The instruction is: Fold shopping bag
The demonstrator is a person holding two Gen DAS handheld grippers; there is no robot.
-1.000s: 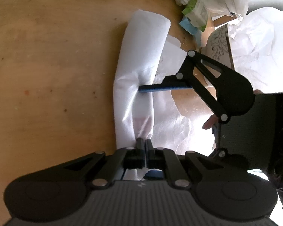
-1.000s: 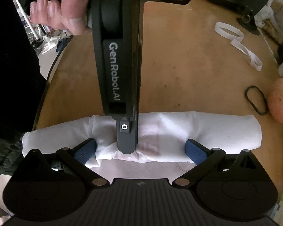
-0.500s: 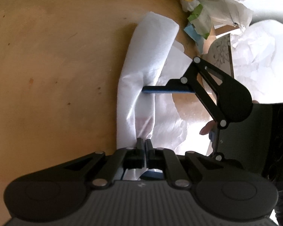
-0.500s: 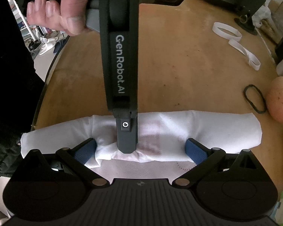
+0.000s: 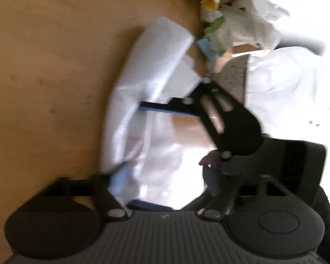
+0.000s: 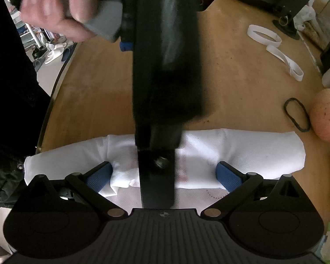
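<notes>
Lying rolled into a long white strip on the wooden table [image 6: 242,50], the shopping bag [image 6: 242,151] looked creased mid-length.
Right gripper [image 6: 162,176] straddled it, fingers apart; left gripper [image 5: 158,189], blurred, hung above with fingers spread.

Your left wrist camera is looking down close along its tongs [image 5: 162,187] at the tabletop [image 5: 44,66]; your right one is facing across it. Both are sharing the white bag [image 6: 242,149], each catching the other's tongs [image 5: 143,106].
</notes>
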